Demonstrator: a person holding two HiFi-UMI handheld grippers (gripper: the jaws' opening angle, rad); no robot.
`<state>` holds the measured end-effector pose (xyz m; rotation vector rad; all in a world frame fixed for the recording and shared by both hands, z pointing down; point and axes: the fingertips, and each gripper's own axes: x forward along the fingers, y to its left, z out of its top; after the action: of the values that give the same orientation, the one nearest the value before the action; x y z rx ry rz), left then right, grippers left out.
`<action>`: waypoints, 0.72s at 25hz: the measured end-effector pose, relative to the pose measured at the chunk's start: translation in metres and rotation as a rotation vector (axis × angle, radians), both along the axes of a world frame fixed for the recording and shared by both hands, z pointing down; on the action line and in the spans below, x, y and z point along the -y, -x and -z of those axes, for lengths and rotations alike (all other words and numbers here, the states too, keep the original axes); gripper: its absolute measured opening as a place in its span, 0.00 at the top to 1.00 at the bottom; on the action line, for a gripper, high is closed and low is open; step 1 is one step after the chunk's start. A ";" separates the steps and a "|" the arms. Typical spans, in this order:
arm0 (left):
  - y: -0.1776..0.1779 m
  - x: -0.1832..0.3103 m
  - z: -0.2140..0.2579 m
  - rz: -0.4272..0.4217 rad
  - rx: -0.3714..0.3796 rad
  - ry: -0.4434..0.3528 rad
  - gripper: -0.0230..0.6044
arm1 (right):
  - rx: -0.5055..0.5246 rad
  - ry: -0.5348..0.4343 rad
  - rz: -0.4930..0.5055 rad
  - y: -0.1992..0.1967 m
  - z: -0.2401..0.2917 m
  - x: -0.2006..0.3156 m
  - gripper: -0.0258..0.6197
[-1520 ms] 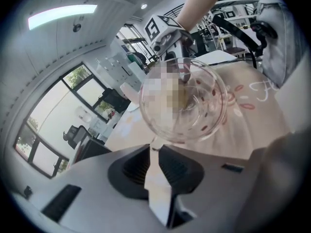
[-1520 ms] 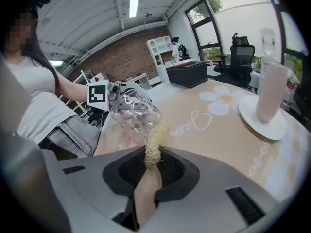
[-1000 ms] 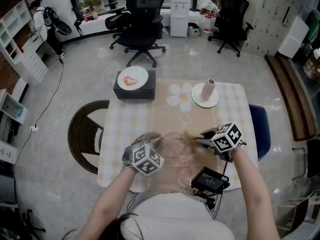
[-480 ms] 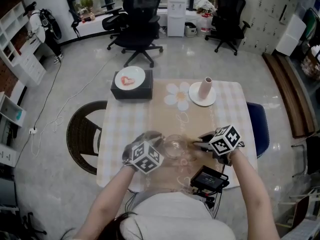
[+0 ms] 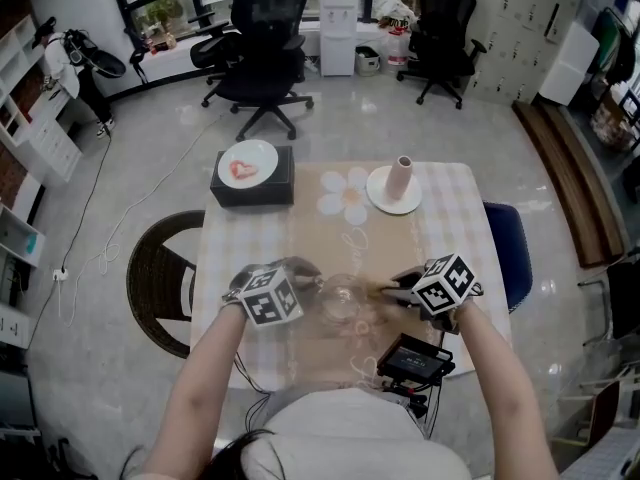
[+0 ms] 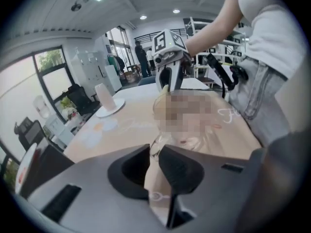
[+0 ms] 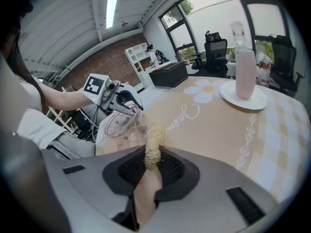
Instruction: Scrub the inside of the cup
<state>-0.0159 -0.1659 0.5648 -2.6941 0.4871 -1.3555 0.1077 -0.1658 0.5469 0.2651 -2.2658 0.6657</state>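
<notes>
A clear glass cup (image 5: 340, 300) lies tilted over the middle of the tan table mat, and my left gripper (image 5: 312, 280) is shut on its rim from the left. In the left gripper view the jaws (image 6: 155, 152) pinch the glass wall; they have just eased open a little with the rim still between them. My right gripper (image 5: 388, 290) is shut on a straw-coloured loofah scrubber (image 7: 154, 144) that sticks out past its jaws. The scrubber points at the cup (image 7: 121, 124) and stops just short of its mouth. A mosaic patch hides part of the cup in the left gripper view.
A pale vase (image 5: 401, 177) stands on a white plate (image 5: 385, 201) at the table's far right. A black box (image 5: 250, 186) with a white dish sits at the far left. A black device (image 5: 415, 360) lies at the near edge. A wicker chair (image 5: 160, 268) is left, a blue chair (image 5: 505, 253) right.
My left gripper has rolled, its marker cube now higher and further left, and the cup has turned with it. The right gripper with the scrubber has stayed where it was.
</notes>
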 end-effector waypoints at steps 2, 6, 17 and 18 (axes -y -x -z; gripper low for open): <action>0.001 -0.003 0.001 0.019 -0.031 0.085 0.88 | 0.000 -0.002 -0.005 0.000 -0.001 0.000 0.87; 0.000 -0.004 0.006 0.154 -0.098 0.171 0.88 | 0.003 -0.001 -0.014 -0.001 -0.002 0.000 0.87; -0.003 -0.031 0.005 0.493 -0.244 0.358 0.87 | 0.013 0.002 -0.069 -0.002 -0.003 0.008 0.86; -0.004 -0.033 0.004 0.507 -0.259 0.365 0.87 | 0.020 0.007 -0.081 -0.001 -0.003 0.010 0.86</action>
<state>-0.0118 -0.1333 0.5603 -3.2165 1.1099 -1.2982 0.1090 -0.1754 0.5500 0.3501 -2.2808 0.7214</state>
